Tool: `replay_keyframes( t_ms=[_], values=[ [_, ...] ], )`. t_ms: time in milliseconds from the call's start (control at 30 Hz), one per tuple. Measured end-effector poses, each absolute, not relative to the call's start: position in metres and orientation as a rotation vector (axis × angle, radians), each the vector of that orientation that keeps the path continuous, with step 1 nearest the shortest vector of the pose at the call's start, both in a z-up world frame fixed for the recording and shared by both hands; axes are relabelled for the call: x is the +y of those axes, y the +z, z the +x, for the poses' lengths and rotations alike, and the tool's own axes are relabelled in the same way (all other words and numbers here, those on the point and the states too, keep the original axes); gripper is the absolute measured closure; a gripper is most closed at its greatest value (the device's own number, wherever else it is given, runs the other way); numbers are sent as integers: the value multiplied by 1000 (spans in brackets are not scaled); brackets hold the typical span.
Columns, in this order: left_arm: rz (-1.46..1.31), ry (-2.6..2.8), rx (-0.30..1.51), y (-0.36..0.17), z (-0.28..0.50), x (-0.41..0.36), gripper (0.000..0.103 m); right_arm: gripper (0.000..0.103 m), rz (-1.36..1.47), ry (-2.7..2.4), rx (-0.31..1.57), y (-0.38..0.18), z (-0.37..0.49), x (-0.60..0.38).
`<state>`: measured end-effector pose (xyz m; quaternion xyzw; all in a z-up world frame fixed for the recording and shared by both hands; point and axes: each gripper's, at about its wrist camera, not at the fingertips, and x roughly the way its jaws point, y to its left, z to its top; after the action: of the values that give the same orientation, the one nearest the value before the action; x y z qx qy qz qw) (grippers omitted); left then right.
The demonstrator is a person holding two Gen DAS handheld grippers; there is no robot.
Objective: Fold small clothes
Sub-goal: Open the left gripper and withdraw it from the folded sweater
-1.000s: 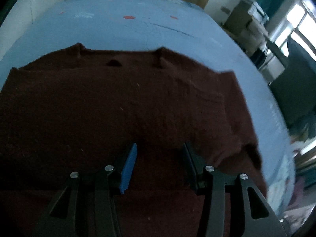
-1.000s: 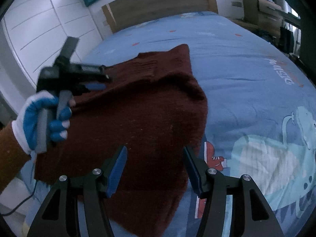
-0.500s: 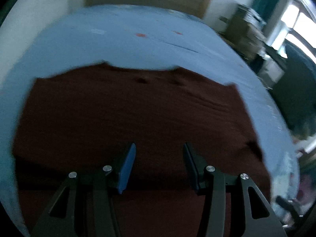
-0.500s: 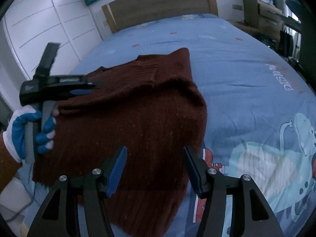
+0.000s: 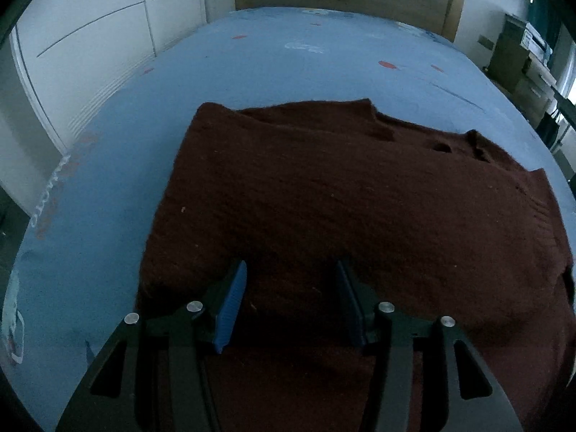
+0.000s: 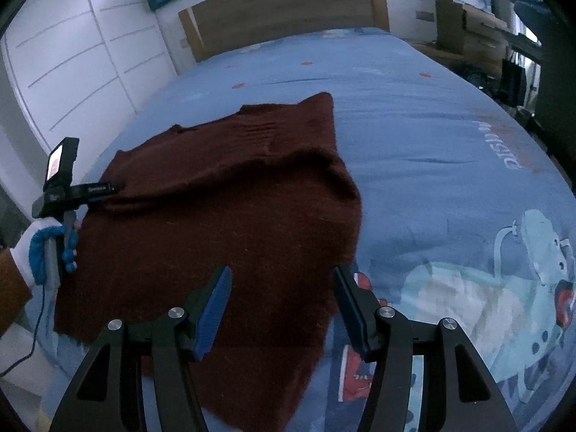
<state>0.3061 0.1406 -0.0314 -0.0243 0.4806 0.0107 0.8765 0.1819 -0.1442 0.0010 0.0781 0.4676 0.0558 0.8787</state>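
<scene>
One dark maroon knit sweater point(image 6: 216, 208), lying on a blue printed bedsheet point(image 6: 432, 136). It spreads ahead of and beneath both claws. Left gripper point(image 5: 289, 270): jaws parted, nothing between them, hovering above the knit near its left side. Right gripper point(image 6: 280, 277): jaws parted, empty, above the sweater's near right portion. Fabric is ribbed, one layer folded over another, neckline at the far edge. Sheet lies bare to the right and toward the wooden headboard point(image 6: 284, 7); white cupboards point(image 6: 72, 54) border the left.
</scene>
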Motion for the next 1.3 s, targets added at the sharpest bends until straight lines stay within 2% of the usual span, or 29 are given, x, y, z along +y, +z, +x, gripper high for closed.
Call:
replay_keyframes(
  t_ms=[567, 900, 1033, 1300],
  values=[
    [-111, 25, 1027, -1, 215, 162, 57, 43, 109, 114, 961, 24, 156, -131],
    [-128, 58, 1067, 10, 146, 191, 49, 43, 96, 119, 956, 32, 131, -118],
    [-147, 73, 1073, 11, 124, 198, 39, 43, 90, 118, 951, 36, 120, -117],
    [-196, 69, 1081, 10, 95, 207, 37, 39, 116, 101, 983, 30, 102, -122]
  ],
)
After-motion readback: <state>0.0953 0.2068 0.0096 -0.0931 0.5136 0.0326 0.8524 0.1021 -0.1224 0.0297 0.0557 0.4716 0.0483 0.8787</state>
